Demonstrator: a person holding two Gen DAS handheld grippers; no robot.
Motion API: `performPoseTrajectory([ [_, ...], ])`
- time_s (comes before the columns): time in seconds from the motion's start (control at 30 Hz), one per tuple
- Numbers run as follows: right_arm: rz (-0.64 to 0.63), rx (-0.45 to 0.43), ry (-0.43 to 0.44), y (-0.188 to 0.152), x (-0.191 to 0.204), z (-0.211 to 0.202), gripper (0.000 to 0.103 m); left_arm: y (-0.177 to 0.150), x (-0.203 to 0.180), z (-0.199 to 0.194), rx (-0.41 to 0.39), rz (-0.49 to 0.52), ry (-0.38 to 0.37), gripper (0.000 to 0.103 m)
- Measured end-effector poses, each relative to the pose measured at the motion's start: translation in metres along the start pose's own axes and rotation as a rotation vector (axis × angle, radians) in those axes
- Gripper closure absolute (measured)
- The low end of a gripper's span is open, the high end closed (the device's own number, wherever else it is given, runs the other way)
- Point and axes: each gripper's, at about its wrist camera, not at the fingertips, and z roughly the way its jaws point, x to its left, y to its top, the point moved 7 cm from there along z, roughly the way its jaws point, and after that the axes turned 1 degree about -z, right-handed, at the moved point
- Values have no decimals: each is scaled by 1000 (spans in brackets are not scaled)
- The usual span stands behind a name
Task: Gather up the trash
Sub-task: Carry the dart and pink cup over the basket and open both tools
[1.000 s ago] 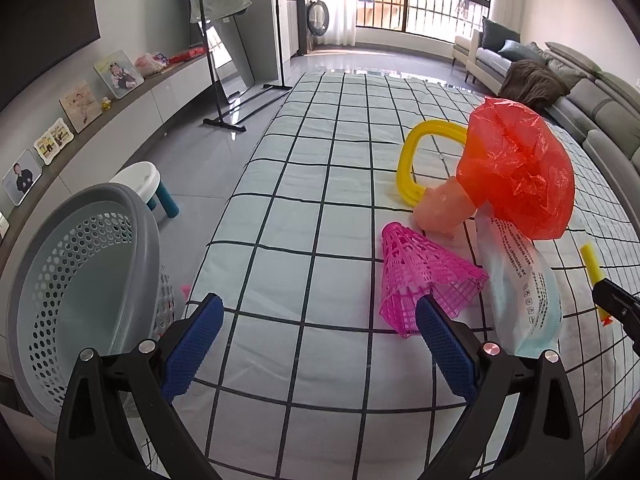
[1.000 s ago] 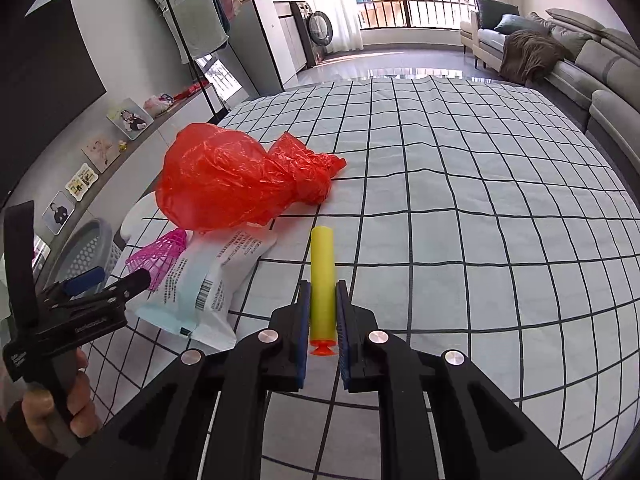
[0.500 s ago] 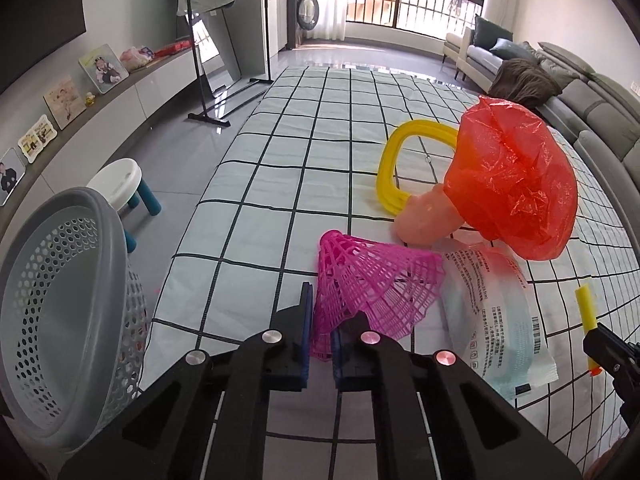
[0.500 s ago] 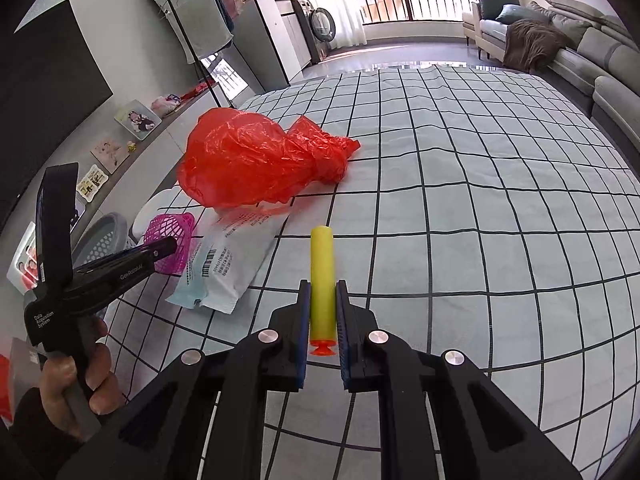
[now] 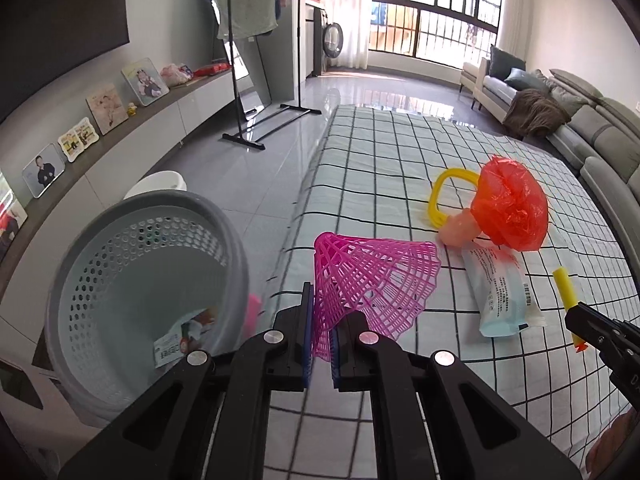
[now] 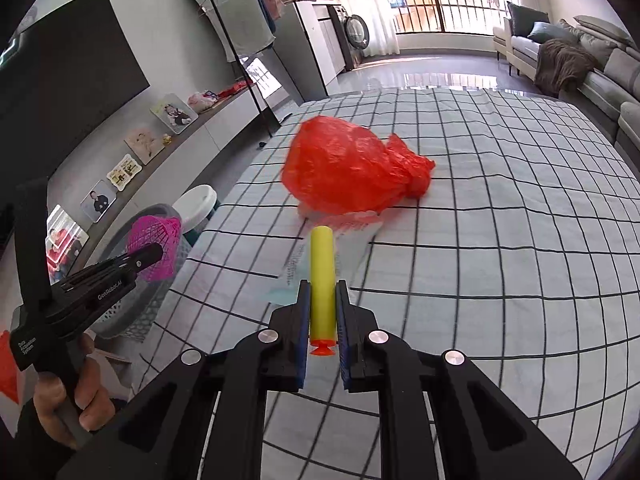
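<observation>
My left gripper (image 5: 321,326) is shut on a pink plastic mesh cone (image 5: 372,280) and holds it above the bed's left edge, beside the grey perforated basket (image 5: 132,280). The cone also shows in the right wrist view (image 6: 154,248). My right gripper (image 6: 323,320) is shut on a yellow foam dart with an orange tip (image 6: 321,276), lifted over the checked bed. A red plastic bag (image 5: 510,208) and a white-blue wrapper (image 5: 500,296) lie on the bed.
A yellow ring (image 5: 440,196) lies by the red bag. The basket holds a paper scrap (image 5: 180,340). A white stool (image 5: 156,186) stands behind the basket. A clothes rack (image 5: 256,60) and a sofa (image 5: 600,148) stand farther off.
My left gripper closed on the pink cone, lifted it and moved left towards the basket. My right gripper kept hold of the dart and rose over the bed.
</observation>
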Motion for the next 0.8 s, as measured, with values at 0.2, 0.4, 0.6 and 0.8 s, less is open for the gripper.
performPoseTrajectory([
  [0.2, -73, -3, 73, 9, 59, 5, 91, 0, 55, -38, -51, -42, 68, 95],
  [0.4, -152, -4, 142, 22, 119, 18, 91, -3, 114, -62, -65, -78, 137, 95],
  [0.6, -206, 10, 205, 38, 170, 42, 91, -12, 162, -68, -60, -118, 193, 95],
  [0.8, -277, 49, 224, 38, 211, 70, 91, -17, 194, -60, -48, -151, 216, 95],
])
